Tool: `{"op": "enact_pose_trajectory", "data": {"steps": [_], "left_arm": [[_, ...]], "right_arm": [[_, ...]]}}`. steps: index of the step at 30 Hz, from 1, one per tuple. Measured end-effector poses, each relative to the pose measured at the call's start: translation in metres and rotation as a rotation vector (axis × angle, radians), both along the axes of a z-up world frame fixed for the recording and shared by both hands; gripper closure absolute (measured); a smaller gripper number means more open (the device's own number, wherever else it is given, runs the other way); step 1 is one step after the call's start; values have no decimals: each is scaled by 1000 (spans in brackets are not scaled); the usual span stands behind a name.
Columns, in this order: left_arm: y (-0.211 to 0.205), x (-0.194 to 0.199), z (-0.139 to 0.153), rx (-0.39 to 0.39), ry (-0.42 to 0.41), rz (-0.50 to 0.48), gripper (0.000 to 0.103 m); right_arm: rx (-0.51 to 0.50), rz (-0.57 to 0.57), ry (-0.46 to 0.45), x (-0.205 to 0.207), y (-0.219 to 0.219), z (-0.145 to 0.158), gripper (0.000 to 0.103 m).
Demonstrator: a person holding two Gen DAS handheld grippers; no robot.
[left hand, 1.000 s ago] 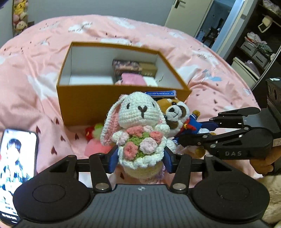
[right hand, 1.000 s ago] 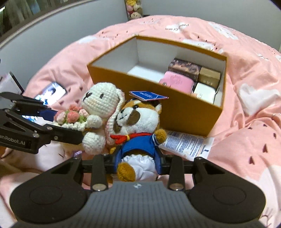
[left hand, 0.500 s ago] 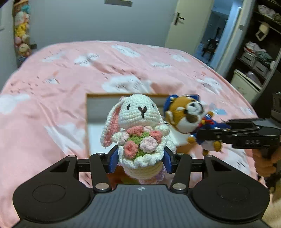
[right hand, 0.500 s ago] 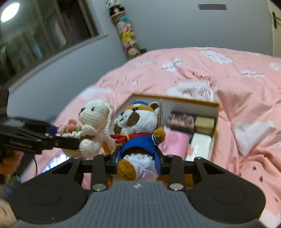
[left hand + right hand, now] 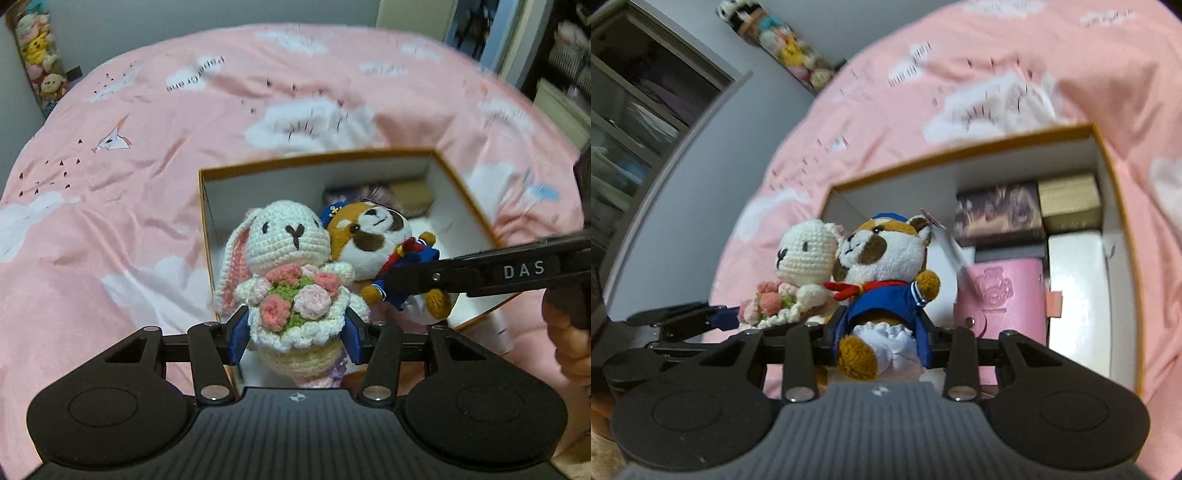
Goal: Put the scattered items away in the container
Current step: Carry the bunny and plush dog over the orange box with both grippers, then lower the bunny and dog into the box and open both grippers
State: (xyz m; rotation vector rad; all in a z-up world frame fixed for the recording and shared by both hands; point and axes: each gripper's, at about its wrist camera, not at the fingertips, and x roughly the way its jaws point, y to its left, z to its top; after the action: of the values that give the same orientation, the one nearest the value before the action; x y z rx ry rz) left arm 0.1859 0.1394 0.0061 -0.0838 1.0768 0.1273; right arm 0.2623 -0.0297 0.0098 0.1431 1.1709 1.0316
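Observation:
My left gripper [image 5: 295, 334] is shut on a white crocheted rabbit [image 5: 288, 273] that holds a pink and green bouquet, its blue pads pressing the base. Beside it, my right gripper [image 5: 881, 347] is shut on a plush dog [image 5: 882, 280] in a blue sailor suit, also seen as the plush dog [image 5: 376, 240] in the left wrist view. Both toys hang above the open orange box [image 5: 317, 162] with white inner walls. The orange box [image 5: 1123, 236] holds a pink pouch [image 5: 1001, 295] and several small boxes at its right end.
The box lies on a pink bedspread [image 5: 129, 166] printed with white clouds. A hanging row of plush toys [image 5: 40, 62] is on the far wall. A glass-fronted cabinet [image 5: 639, 122] stands at the left. A hand [image 5: 569, 343] grips the right gripper's handle.
Both grippers rose from the bedspread in front of the box and moved forward over it with their toys. The phone and the leaflet have left view.

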Motion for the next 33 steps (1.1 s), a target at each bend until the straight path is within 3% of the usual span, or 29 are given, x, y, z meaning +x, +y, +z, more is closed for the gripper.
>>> {"op": "enact_pose_trajectory", "data": {"steps": [9,18,25,30,33], "left_arm": [[2,25,-35,66,197,-103,45],[-12,42,-54,136,327,-231,43],[-8,44,-53,120,332,-286,39],[-5,38,-37,90,317,-329,35],[-5,32,-26,115,297,-347,35]], "right_arm": [[-117,47,60,5,32,-34,64],[-246,154,38,2,58,-56,62],[-259,229,14,2,64,-58,50],[-261,255,-6,2,63,-51,48],[-255,277,-17,3,57,-45,47]]}}
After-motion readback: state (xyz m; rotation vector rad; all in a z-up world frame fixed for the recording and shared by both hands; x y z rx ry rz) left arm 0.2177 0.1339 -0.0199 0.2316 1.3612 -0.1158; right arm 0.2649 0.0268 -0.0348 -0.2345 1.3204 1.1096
